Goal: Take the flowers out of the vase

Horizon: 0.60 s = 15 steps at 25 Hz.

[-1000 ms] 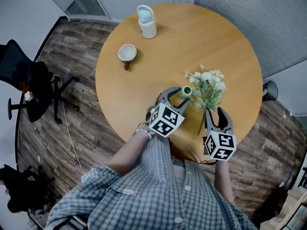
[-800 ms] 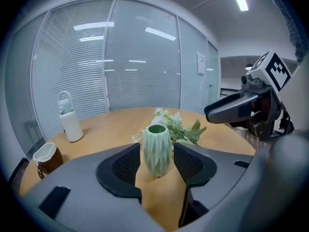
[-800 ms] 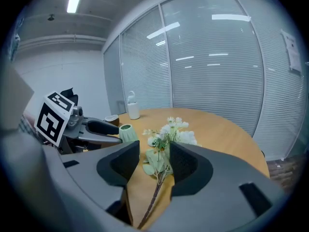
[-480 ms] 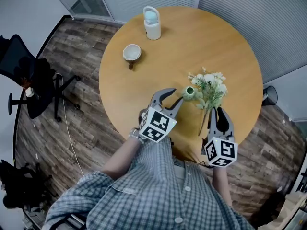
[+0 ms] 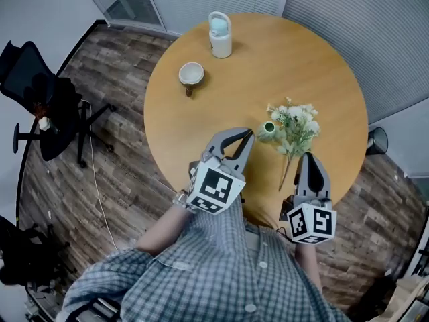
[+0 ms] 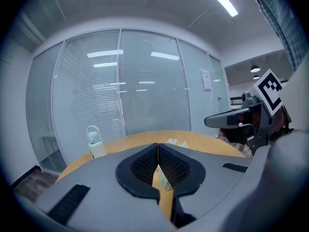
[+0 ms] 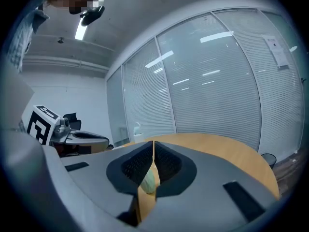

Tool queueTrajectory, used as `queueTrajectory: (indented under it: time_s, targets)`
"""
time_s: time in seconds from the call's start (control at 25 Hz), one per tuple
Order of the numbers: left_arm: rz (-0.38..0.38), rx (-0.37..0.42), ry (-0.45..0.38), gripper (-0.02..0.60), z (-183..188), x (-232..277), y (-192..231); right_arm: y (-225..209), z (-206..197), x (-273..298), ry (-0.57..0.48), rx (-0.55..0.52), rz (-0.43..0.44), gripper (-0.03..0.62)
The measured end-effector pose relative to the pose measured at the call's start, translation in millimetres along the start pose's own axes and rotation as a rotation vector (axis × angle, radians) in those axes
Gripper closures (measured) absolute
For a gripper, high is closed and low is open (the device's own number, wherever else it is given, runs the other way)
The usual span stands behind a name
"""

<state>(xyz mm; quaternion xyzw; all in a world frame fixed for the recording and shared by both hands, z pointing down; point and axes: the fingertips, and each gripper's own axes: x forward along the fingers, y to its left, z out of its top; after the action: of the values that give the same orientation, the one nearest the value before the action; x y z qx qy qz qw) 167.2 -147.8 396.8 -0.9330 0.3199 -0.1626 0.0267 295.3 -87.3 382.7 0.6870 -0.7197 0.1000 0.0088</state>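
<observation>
Left gripper (image 5: 247,137) & right gripper (image 5: 308,158): just closed, empty, drawn back; flowers (image 5: 295,125) out, lying beside vase (image 5: 268,129); prob. done.

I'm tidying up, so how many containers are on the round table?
3: a white bottle at the far edge, a cup nearer and to its left, and a small green vase right beside the flowers. None seems to be hidden.

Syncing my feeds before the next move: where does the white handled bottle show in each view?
Head view: white bottle at top centre, by the far edge of the table.
Left gripper view: bottle lower left of centre, on the table's rim.
Right gripper view: small, just left of centre.
Shared landmark: the round wooden table.
</observation>
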Motion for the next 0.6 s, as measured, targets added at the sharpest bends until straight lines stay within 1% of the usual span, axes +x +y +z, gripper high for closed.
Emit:
queueTrajectory:
  time_s: [0.12,0.24,0.4,0.6]
  targets:
    - [-0.012,-0.006,-0.035,0.572,14.2,-12.1,-4.4,7.1,13.4,-4.6,-0.028,-0.002,0.018,0.579]
    - [-0.008,-0.018,-0.056,0.573,22.7,-22.8,-6.4,12.0,25.2,-10.0,-0.063,0.017,0.027,0.579]
    - [0.047,0.007,-0.076,0.574,36.8,-38.4,2.9,17.0,39.3,-14.8,-0.098,0.021,0.044,0.579]
    - [0.074,-0.049,-0.098,0.574,43.6,-55.5,14.9,21.2,50.9,-18.8,-0.124,0.012,0.052,0.583]
